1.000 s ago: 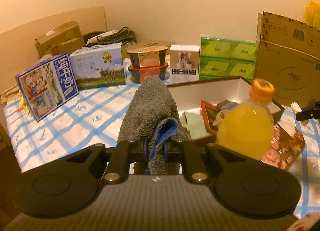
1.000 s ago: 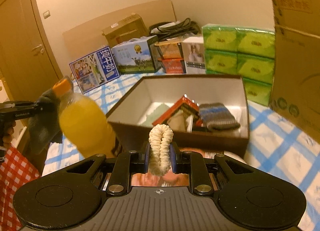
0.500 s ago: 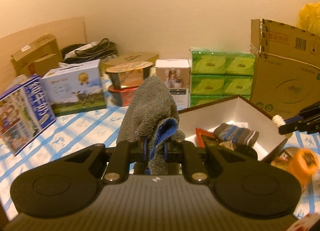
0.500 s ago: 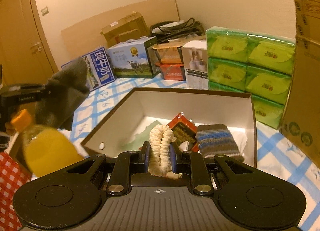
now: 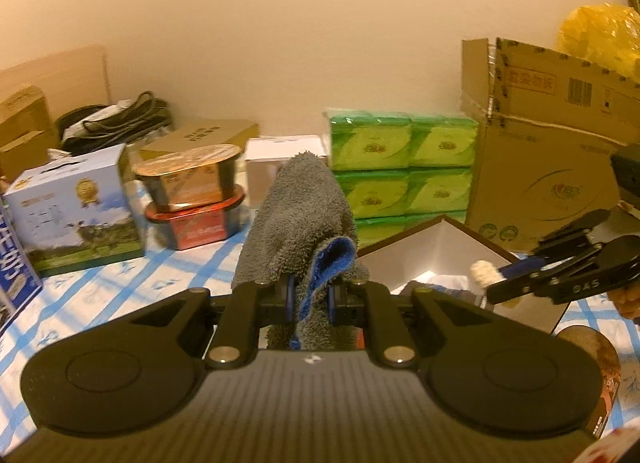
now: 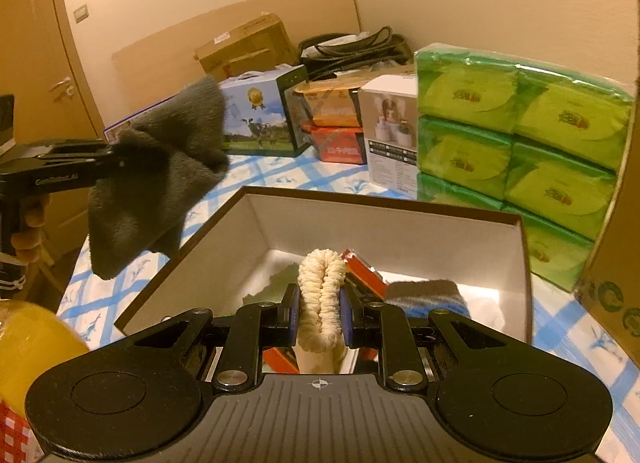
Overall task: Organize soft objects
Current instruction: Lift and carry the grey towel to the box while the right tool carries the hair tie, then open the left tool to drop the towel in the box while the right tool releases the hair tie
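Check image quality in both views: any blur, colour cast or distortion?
Left wrist view: warm yellow cast, fisheye bending at the edges, slight softness on the cardboard box; towel sharp. Right wrist view: same cast, towel motion-blurred, tissue packs bowed by the lens.

So there's a grey terry cloth (image 5: 298,211) with a blue edge, bunched up and standing tall dead centre of the left wrist view; in the right wrist view it hangs at mid-left (image 6: 160,179), clear of the desk. The cream fluffy scrunchie-looking thing (image 6: 322,299) is folded double, sitting bottom centre, over the open box (image 6: 384,219). Inside the box, lower right of centre, lies a grey sock or cuff with blue stripes (image 6: 430,297), hard to tell which since it's half hidden.
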The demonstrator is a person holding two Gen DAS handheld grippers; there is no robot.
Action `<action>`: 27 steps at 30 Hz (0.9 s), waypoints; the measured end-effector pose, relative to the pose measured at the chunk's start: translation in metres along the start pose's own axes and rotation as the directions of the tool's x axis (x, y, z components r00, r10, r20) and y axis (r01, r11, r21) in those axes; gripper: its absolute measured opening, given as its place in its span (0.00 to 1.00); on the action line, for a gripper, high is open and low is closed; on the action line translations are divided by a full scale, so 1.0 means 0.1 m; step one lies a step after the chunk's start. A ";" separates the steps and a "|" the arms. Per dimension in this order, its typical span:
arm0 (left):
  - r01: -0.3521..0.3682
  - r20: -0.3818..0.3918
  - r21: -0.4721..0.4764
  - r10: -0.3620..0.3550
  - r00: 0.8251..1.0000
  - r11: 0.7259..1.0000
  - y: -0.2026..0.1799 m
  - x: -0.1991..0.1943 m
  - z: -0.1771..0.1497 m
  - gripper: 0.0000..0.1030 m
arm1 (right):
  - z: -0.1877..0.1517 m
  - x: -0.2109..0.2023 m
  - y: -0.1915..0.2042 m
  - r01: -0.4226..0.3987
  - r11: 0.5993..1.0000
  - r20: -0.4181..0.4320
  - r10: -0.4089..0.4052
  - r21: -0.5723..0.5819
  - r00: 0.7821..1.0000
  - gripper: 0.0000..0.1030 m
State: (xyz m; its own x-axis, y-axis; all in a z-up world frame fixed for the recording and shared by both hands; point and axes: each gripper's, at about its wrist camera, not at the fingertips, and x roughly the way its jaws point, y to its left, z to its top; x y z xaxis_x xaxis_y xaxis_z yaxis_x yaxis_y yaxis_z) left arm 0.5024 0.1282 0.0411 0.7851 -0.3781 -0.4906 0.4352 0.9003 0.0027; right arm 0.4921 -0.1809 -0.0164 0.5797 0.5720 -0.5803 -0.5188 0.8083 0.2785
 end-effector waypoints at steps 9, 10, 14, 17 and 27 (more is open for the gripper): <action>0.066 -0.094 -0.008 -0.066 0.993 0.998 0.00 0.48 -0.12 0.13 | 0.14 0.30 -0.02 -0.001 1.000 -0.005 0.001 -0.014 1.000 0.20; 0.063 -0.119 -0.010 -0.064 0.991 0.998 0.01 0.56 -0.15 0.14 | 0.15 0.32 -0.03 0.000 1.000 -0.005 0.000 -0.013 1.000 0.20; 0.051 -0.172 -0.001 -0.050 0.984 0.999 0.00 0.75 -0.24 0.14 | 0.14 0.40 -0.07 0.007 1.000 -0.014 -0.007 -0.010 1.000 0.20; 0.063 -0.180 0.006 -0.061 0.982 0.998 -0.05 0.84 -0.25 0.14 | 0.13 0.44 -0.10 0.013 1.000 -0.024 -0.014 -0.013 1.000 0.20; 0.025 -0.221 0.019 -0.020 0.975 1.000 -0.12 1.01 -0.24 0.39 | 0.14 0.50 -0.15 0.028 0.999 -0.037 -0.028 -0.020 0.999 0.20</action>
State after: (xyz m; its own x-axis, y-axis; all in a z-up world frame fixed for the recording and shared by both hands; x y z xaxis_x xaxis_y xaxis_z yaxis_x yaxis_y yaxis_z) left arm 0.5661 0.0838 -0.0292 0.6592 -0.3390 -0.6712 0.4629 0.8864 0.0069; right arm 0.5377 -0.1620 -0.0387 0.5708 0.5433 -0.6157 -0.5151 0.8208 0.2469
